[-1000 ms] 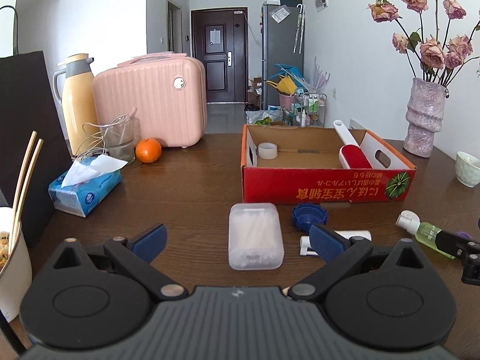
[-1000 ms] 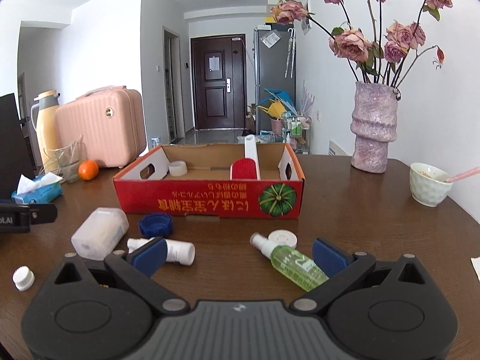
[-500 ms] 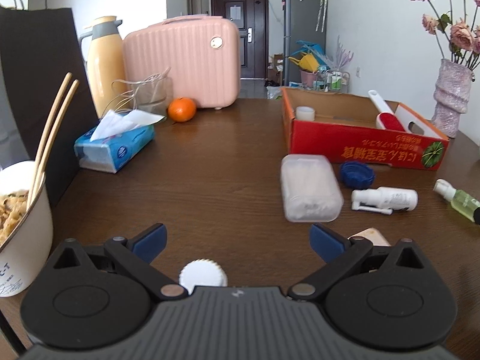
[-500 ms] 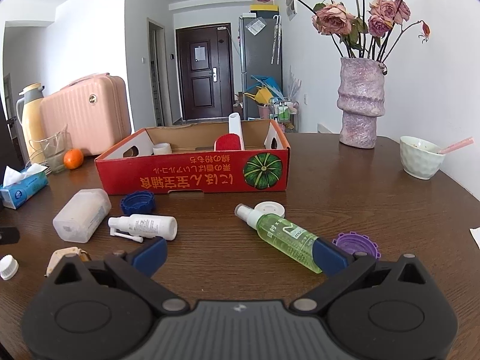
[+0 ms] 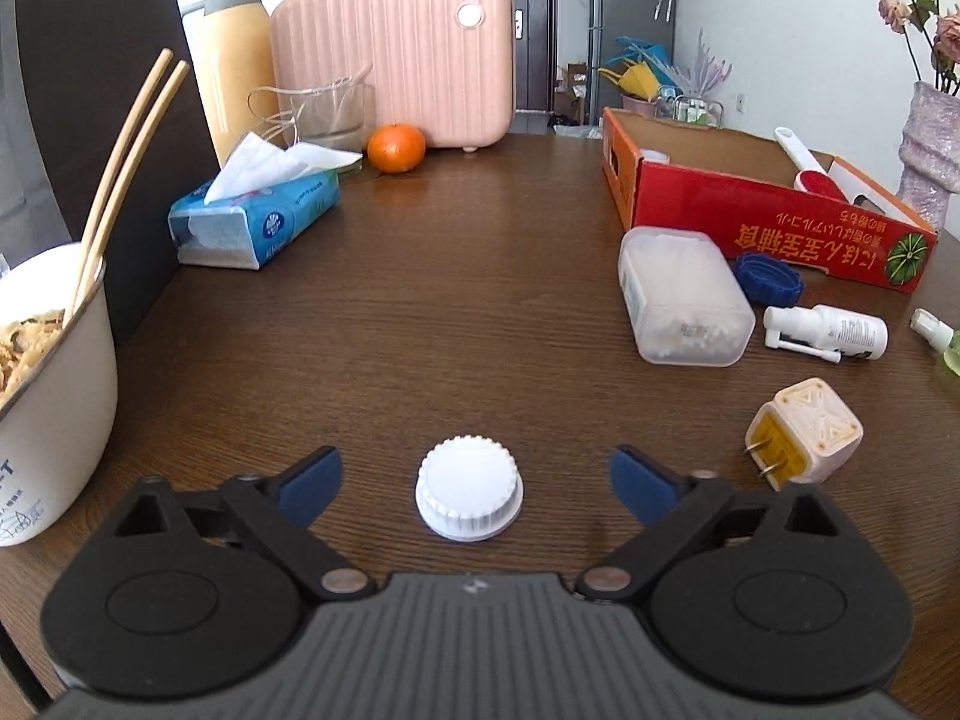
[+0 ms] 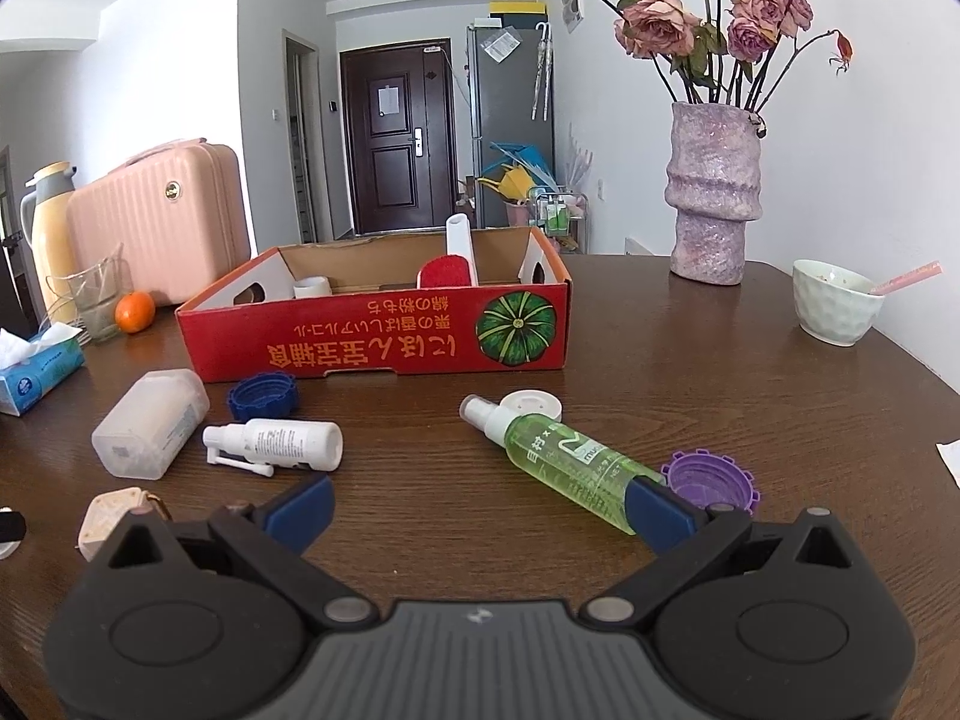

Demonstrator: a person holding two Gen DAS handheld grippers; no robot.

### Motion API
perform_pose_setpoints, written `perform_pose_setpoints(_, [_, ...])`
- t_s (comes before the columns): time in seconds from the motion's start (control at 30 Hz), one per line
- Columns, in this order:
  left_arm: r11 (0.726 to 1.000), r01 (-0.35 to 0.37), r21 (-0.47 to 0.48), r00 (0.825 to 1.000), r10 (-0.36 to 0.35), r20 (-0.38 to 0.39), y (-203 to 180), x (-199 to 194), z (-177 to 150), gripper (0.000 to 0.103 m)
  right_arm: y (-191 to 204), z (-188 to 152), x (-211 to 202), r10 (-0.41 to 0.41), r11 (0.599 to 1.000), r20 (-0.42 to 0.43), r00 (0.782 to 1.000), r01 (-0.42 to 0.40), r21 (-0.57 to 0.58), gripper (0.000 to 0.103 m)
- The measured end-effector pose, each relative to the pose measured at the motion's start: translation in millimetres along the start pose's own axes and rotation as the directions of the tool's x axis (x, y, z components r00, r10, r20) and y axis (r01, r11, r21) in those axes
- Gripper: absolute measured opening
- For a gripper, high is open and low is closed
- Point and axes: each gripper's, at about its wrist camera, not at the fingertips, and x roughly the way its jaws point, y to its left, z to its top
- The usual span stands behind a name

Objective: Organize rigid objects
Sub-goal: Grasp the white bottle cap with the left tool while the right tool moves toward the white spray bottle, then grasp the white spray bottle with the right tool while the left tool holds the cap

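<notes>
Your left gripper (image 5: 474, 477) has just been closing, pads still apart around the white cap (image 5: 469, 495), untouched. Only your right gripper (image 6: 477, 501), also spread and empty, shows the purple cap (image 6: 711, 477) beside the green bottle (image 6: 564, 462).

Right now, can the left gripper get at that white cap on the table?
Probably yes: the white cap sits between the left gripper's open, just narrowing jaws, untouched, with nothing in between.

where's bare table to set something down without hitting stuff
Widest bare patch: mid-table between the tissue pack and the cotton swab box. Also bare between the red box and the bowl. Crowded along the red box's front: blue cap, white spray bottle, green bottle.
</notes>
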Motion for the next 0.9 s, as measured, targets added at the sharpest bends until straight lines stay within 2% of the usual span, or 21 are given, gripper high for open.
perform_pose_setpoints(0.27, [0.999,0.018,-0.036,0.999,-0.019,-0.03,8,8,-3,0.065,1,-1,1,-0.002,1.0,-0.006,1.0,0.002,-0.003,0.103])
perform_pose_setpoints(0.37, [0.999,0.029,-0.04,0.999,-0.029,-0.015,9,7,-4,0.043,2,-2,2,-0.001,1.0,-0.008,1.0,0.001,-0.006,0.103])
perform_pose_setpoints(0.43, [0.998,0.048,-0.051,0.999,-0.049,-0.008,10,6,-4,0.041,4,-2,2,0.002,1.0,-0.007,1.0,-0.003,-0.009,0.103])
perform_pose_setpoints(0.9, [0.997,0.063,-0.047,0.998,-0.062,0.031,10,-3,-2,0.041,42,-5,-2,0.097,0.991,-0.031,0.995,-0.1,-0.088,0.103])
